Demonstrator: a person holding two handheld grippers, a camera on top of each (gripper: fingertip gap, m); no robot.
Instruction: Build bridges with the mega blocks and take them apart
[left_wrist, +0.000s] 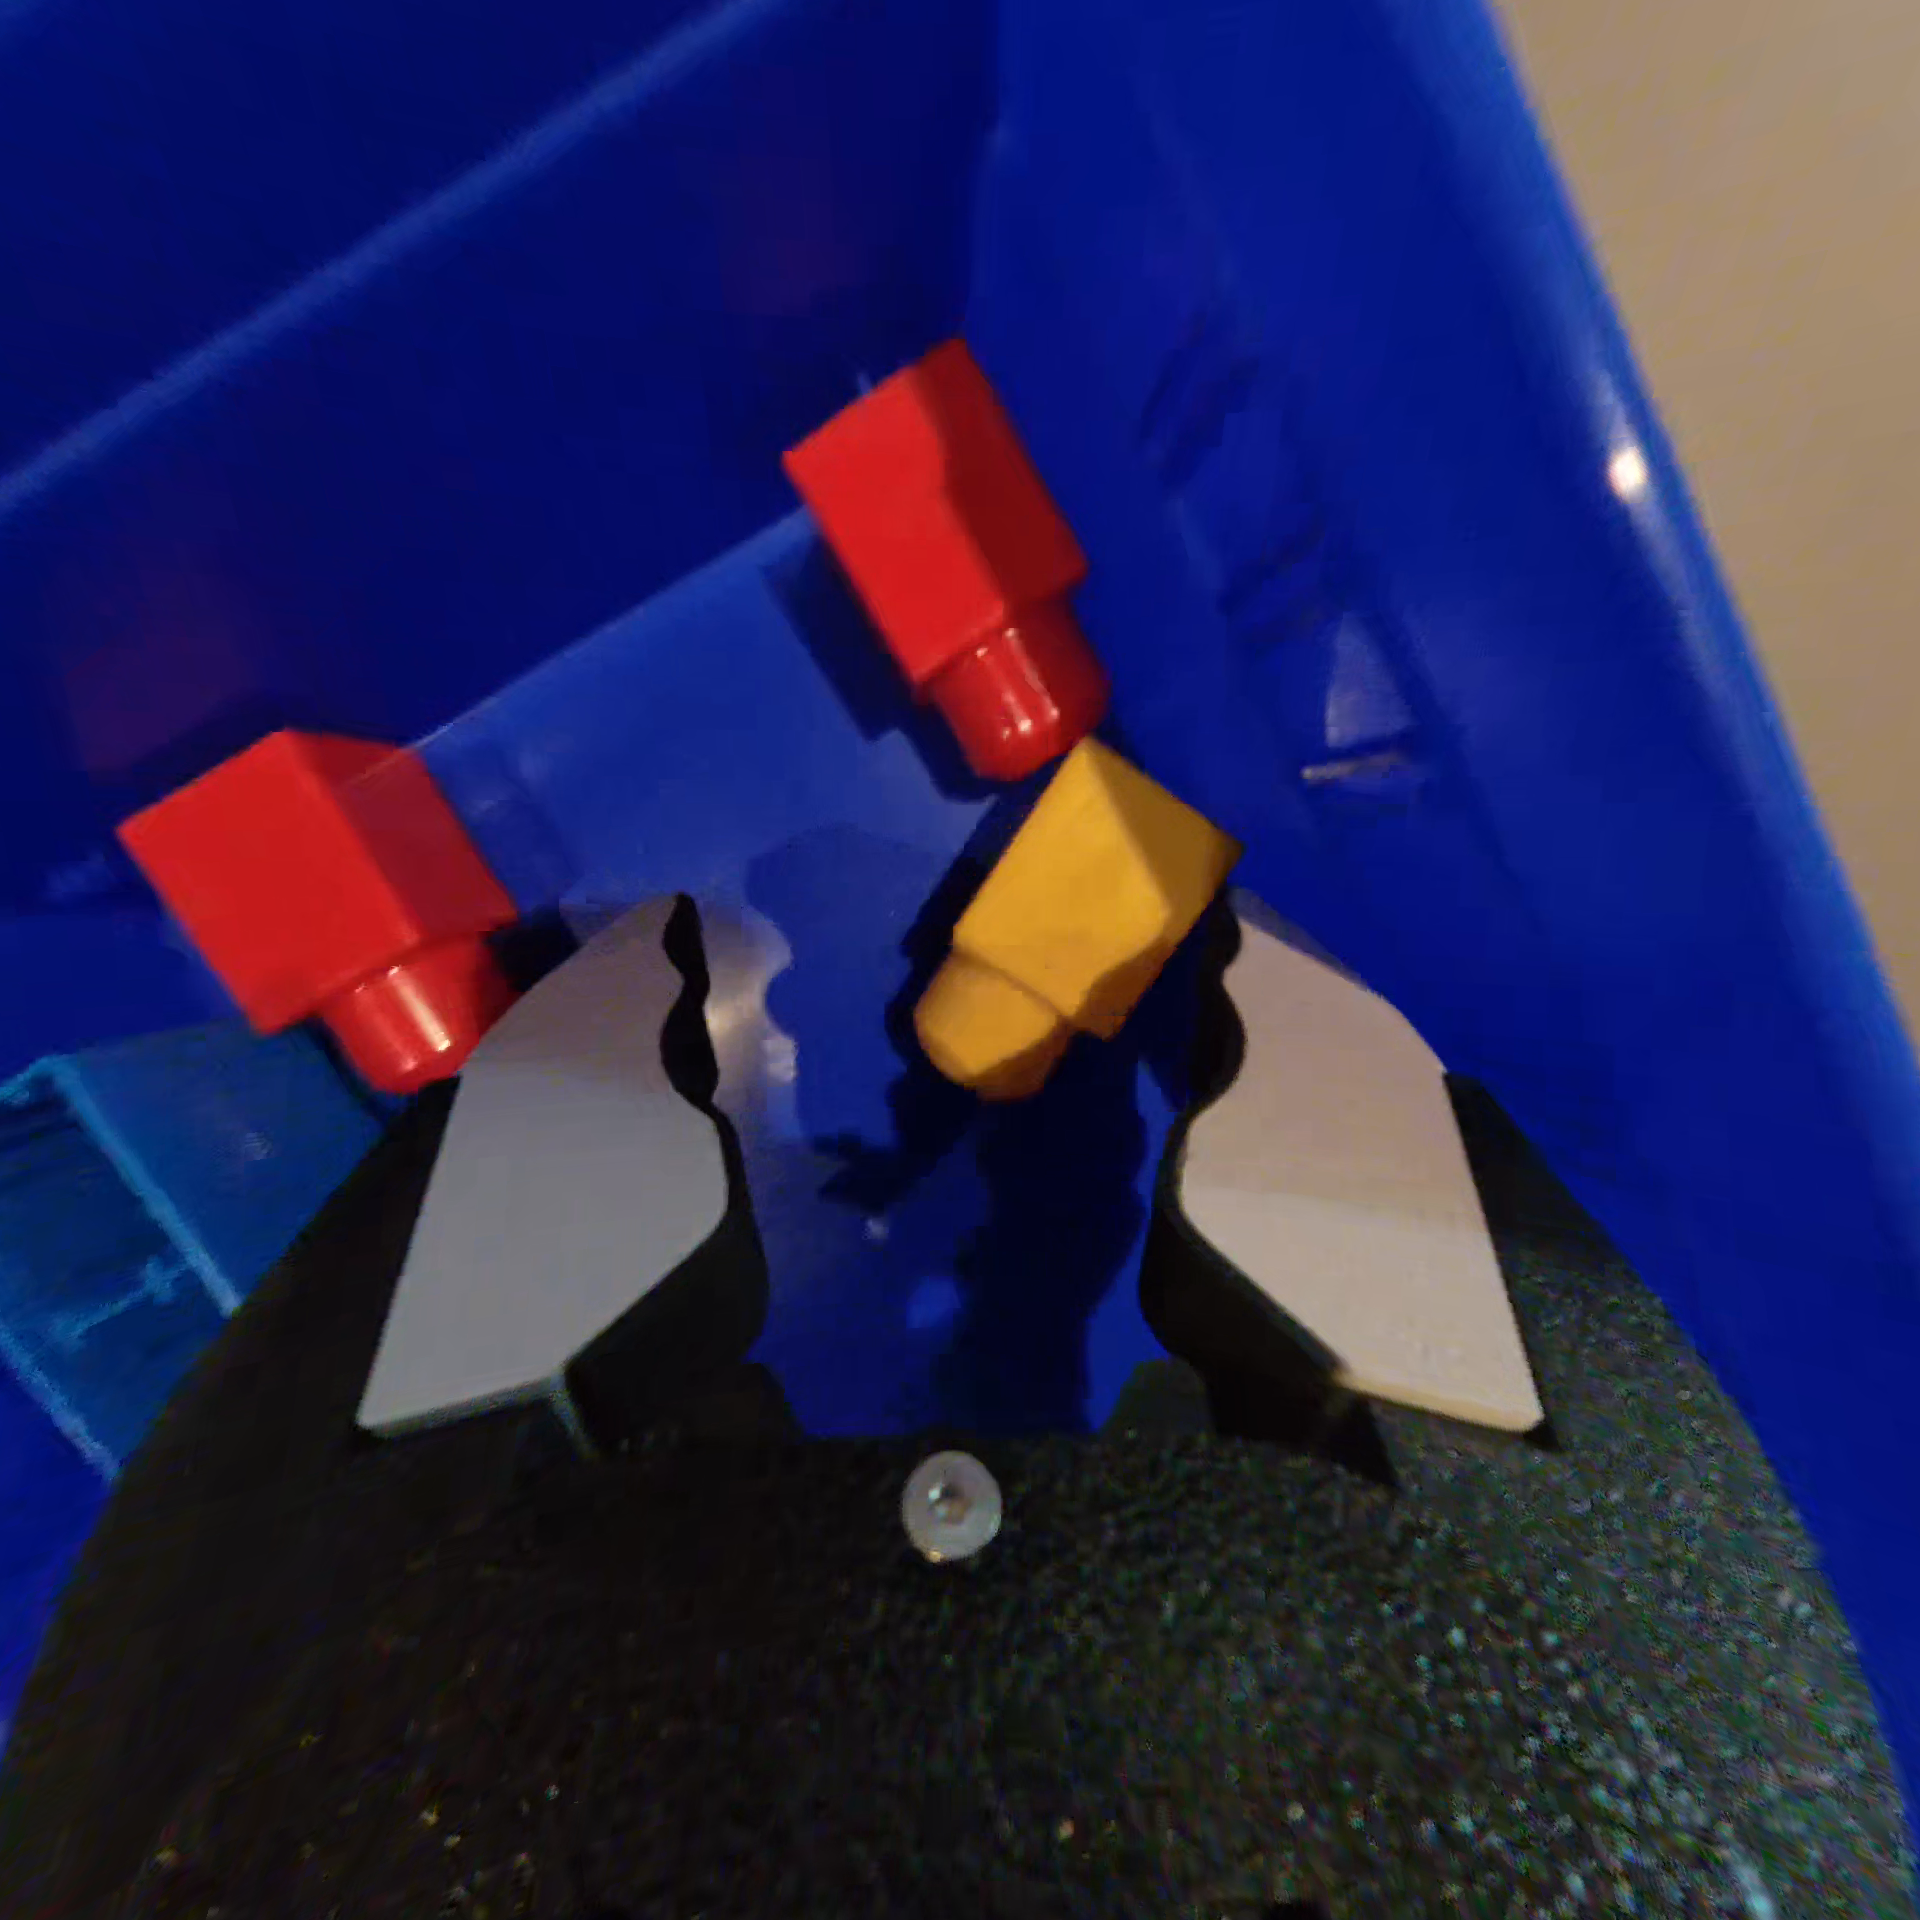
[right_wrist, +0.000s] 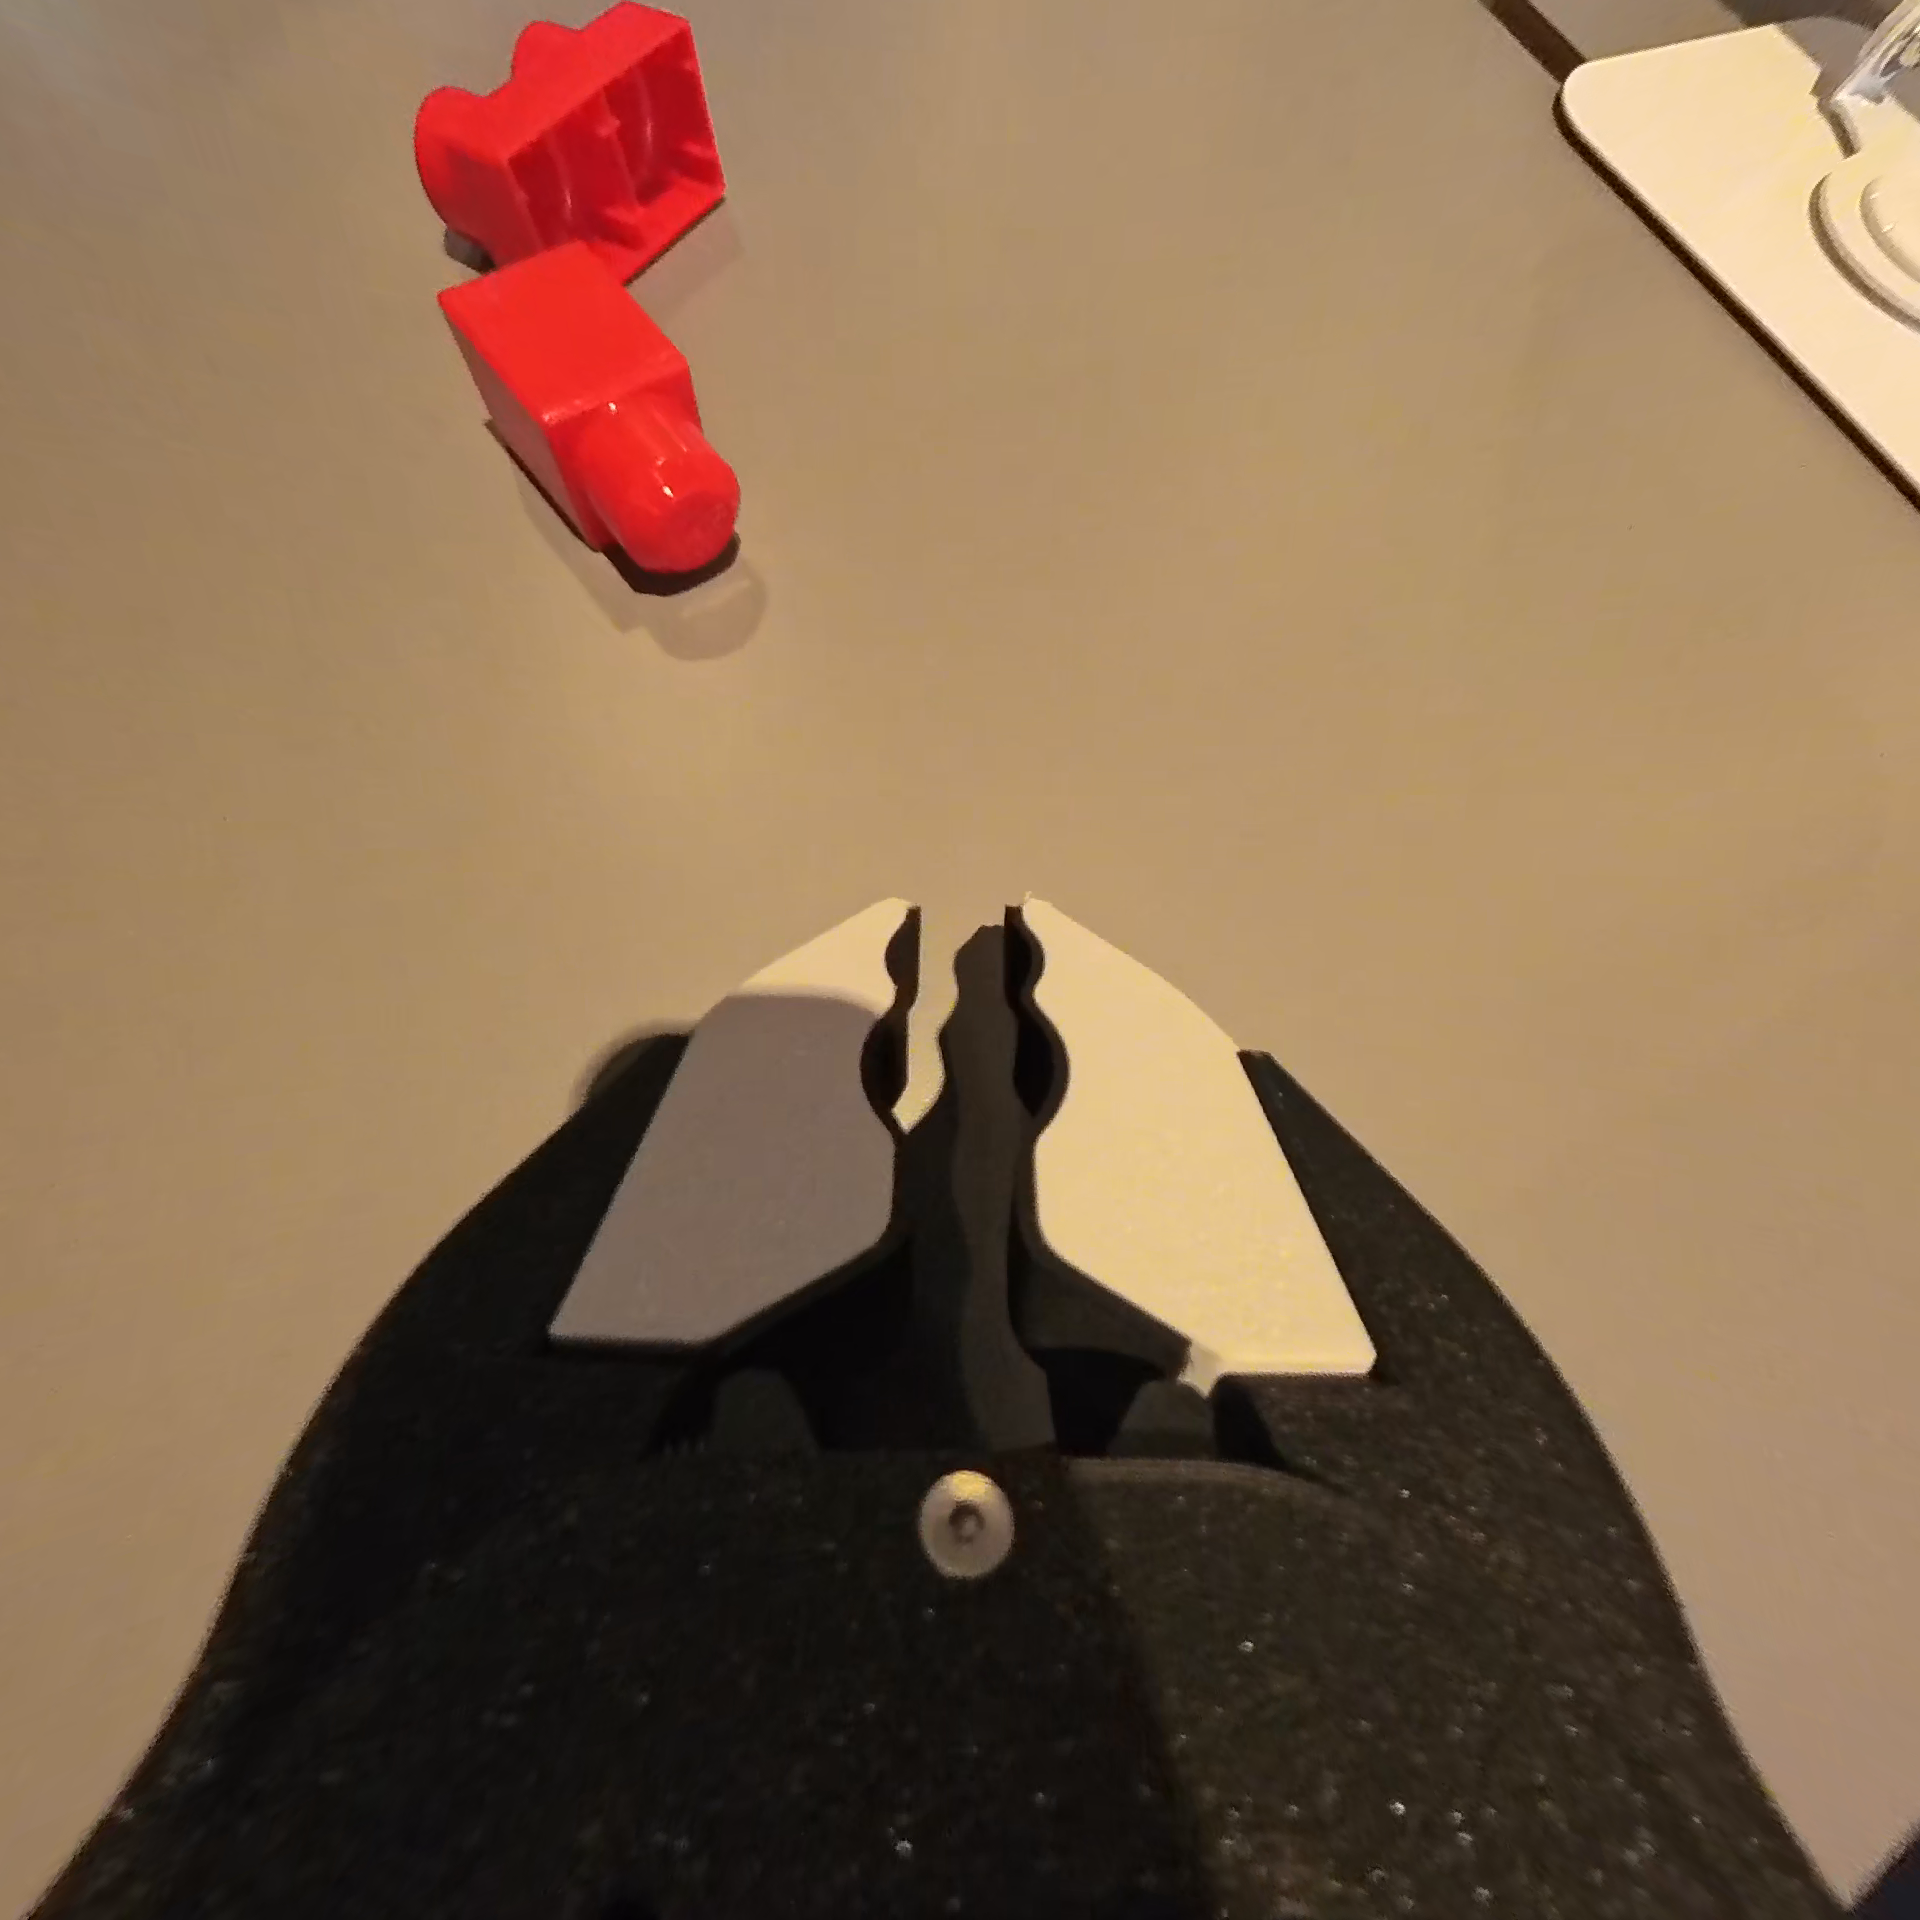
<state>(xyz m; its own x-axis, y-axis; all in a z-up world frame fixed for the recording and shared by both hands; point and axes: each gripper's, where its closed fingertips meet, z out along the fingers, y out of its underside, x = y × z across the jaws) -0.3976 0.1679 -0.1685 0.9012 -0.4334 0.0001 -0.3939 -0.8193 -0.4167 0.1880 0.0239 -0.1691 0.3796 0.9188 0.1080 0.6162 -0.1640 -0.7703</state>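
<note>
Reaching into a blue bin (left_wrist: 1351, 312), the left gripper (left_wrist: 961, 935) has its jaws spread wide, with nothing clamped between them. Bin contents seen from the left wrist view: a yellow block (left_wrist: 1081, 925) lying on its side on the bin floor, between the two fingertips and closer to the right-hand one; whether it touches that finger cannot be told. A red block (left_wrist: 935, 551) lies just beyond the yellow one, its stud pointing at it, the two close or touching. A second red block (left_wrist: 301, 883) lies further left, on its side, its stud next to the left-hand finger. A blue block (left_wrist: 114, 1195) sits at the left edge, partly hidden behind the gripper body.

Right wrist view: right gripper (right_wrist: 963, 914) over a beige table (right_wrist: 1143, 623), jaws nearly together, only a narrow gap, holding nothing. Two more red pieces well ahead and to the left on the table: a single-stud red block (right_wrist: 582, 416) on its side, and just beyond it a larger red block (right_wrist: 582, 135) tipped over, hollow underside showing. A white tray (right_wrist: 1714, 239) sits at the upper right corner.
</note>
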